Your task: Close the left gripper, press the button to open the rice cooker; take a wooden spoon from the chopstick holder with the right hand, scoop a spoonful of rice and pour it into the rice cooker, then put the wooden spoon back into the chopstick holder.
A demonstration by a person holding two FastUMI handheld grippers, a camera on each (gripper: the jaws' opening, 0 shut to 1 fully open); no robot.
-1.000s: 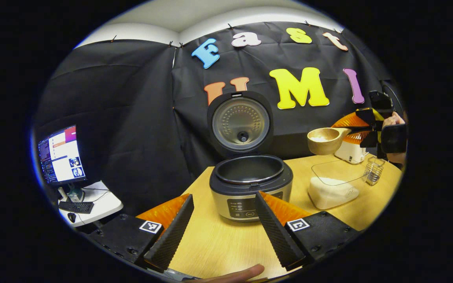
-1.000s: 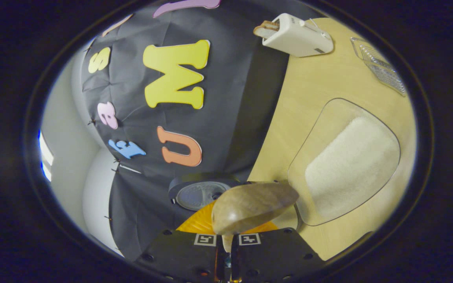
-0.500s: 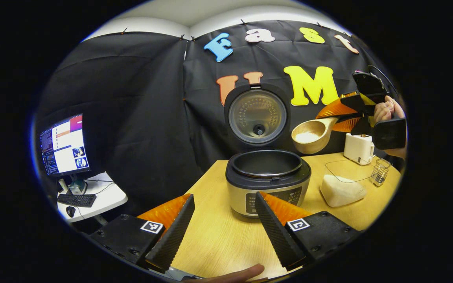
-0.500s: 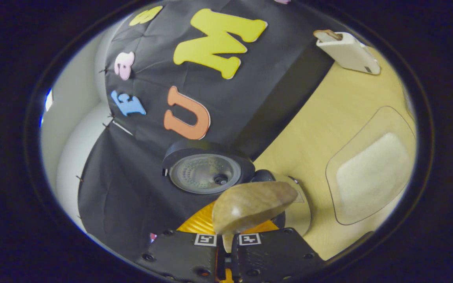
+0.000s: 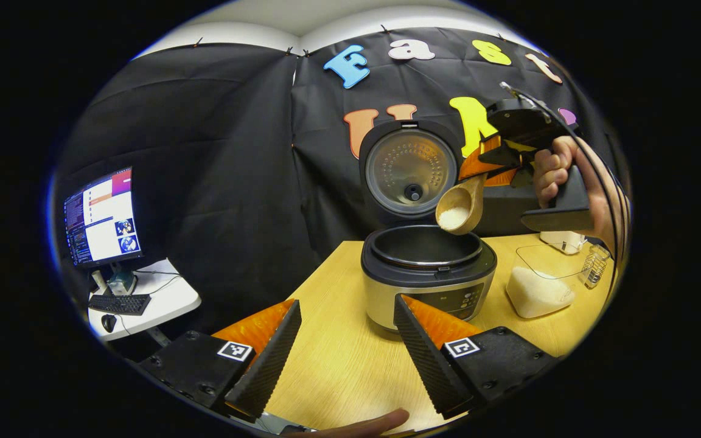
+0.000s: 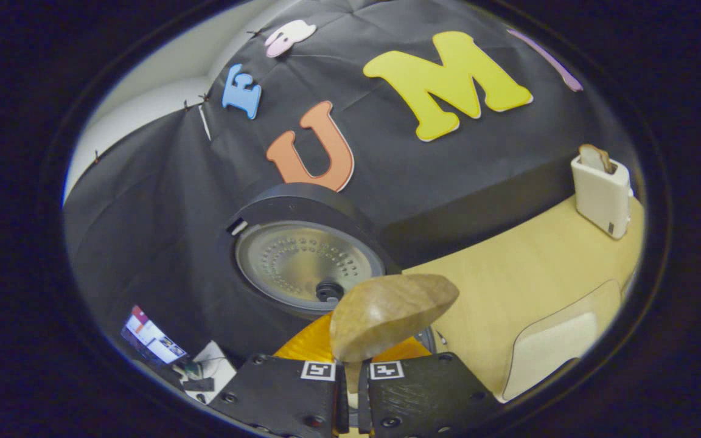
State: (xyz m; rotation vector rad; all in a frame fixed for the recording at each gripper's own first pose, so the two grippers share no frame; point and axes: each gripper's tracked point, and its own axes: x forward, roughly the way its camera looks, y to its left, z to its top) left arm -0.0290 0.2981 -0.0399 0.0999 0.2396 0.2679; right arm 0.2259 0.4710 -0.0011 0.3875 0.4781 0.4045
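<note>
We held the wooden spoon [image 5: 461,208] by its handle, the right gripper [image 5: 496,159] pinching it between both fingers, its bowl tipped just above the open rice cooker [image 5: 428,274] with a little rice [image 5: 453,215] inside. We judged the spoon stiff and light, but its smooth handle could twist in the grip, and the loose grains would spill easily. The left gripper [image 5: 343,350] hung spread and empty near the cooker's front. The rice container [image 5: 539,291] sat beside the cooker on the table [image 5: 338,371].
</note>
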